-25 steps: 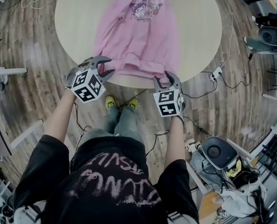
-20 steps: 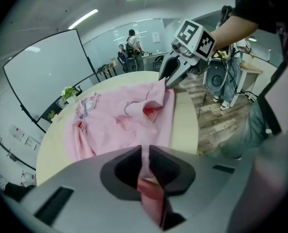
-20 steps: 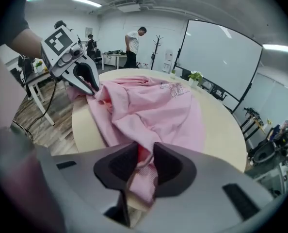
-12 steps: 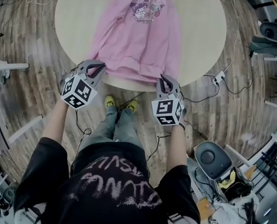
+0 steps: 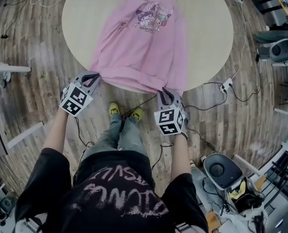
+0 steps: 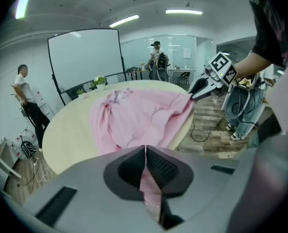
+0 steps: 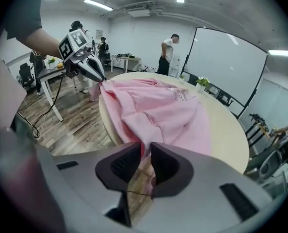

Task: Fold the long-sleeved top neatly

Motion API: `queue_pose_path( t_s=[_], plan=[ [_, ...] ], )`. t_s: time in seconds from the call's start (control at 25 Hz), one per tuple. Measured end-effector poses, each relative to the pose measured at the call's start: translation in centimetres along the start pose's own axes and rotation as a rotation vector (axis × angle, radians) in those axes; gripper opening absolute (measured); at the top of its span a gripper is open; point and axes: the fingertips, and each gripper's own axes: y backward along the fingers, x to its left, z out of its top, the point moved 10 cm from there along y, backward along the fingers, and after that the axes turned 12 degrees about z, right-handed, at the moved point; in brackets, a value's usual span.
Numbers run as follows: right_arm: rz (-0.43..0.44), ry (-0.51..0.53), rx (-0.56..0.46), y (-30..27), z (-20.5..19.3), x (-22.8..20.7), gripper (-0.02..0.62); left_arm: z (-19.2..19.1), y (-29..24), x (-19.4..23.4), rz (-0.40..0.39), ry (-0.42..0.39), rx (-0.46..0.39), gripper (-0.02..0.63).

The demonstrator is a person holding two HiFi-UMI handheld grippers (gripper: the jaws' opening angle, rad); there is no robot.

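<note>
A pink long-sleeved top with a cartoon print lies flat on a round beige table, hem toward me. My left gripper is shut on the hem's left corner, and pink cloth is pinched between its pads. My right gripper holds the hem's right corner. Its jaws have just been opening a little, with a fold of the pink hem still caught between them. Each gripper shows in the other's view: the right gripper and the left gripper both pull the hem past the table's near edge.
Wooden floor surrounds the table, with cables and a power strip at the right. My feet in yellow shoes stand just under the table edge. Chairs and gear sit at the lower right. People and whiteboards stand farther off in the room.
Both grippers were open at the hem a second ago. They have closed and shifted, and each now has a hem corner, drawn slightly off the table's near edge.
</note>
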Motion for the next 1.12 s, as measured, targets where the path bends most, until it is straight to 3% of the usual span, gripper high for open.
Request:
queue_pose_path(
  t_s=[0.12, 0.24, 0.4, 0.56, 0.64, 0.68, 0.72, 0.92, 1.12],
  plan=[
    [0.027, -0.067, 0.011, 0.3, -1.1, 1.1, 0.137, -1.9, 0.6, 0.4, -0.003, -0.018, 0.055, 0.027],
    [-0.019, -0.146, 0.017, 1.4, -2.9, 1.2, 0.181, -2.6, 1.4, 1.2, -0.013, -0.023, 0.063, 0.043],
    [-0.127, -0.276, 0.014, 2.2, -5.2, -0.2, 0.199, -3.1, 2.2, 1.7, -0.013, -0.040, 0.077, 0.051],
    [-0.124, -0.342, 0.042, 1.2, -5.9, -1.6, 0.201, -2.4, 2.6, 1.6, -0.011, -0.068, 0.075, 0.052],
    [-0.148, -0.344, 0.031, 1.2, -6.1, -1.7, 0.173, -2.0, 2.4, 1.5, -0.015, -0.094, 0.076, 0.052],
    [-0.172, -0.344, 0.021, 1.4, -6.2, -1.7, 0.062, -1.7, 2.3, 1.5, -0.019, -0.106, 0.073, 0.052],
    [-0.192, -0.346, 0.019, 1.5, -6.3, -1.8, 0.032, -1.4, 2.3, 1.5, -0.025, -0.116, 0.067, 0.052],
    [-0.244, -0.358, 0.031, 2.9, -5.6, -3.2, 0.028, 1.0, 2.1, 2.1, -0.027, -0.148, 0.004, 0.051],
    [-0.351, -0.342, 0.030, 6.6, -6.1, -7.7, 0.028, 4.3, 1.4, 2.0, -0.030, -0.180, -0.008, 0.051]
  ],
)
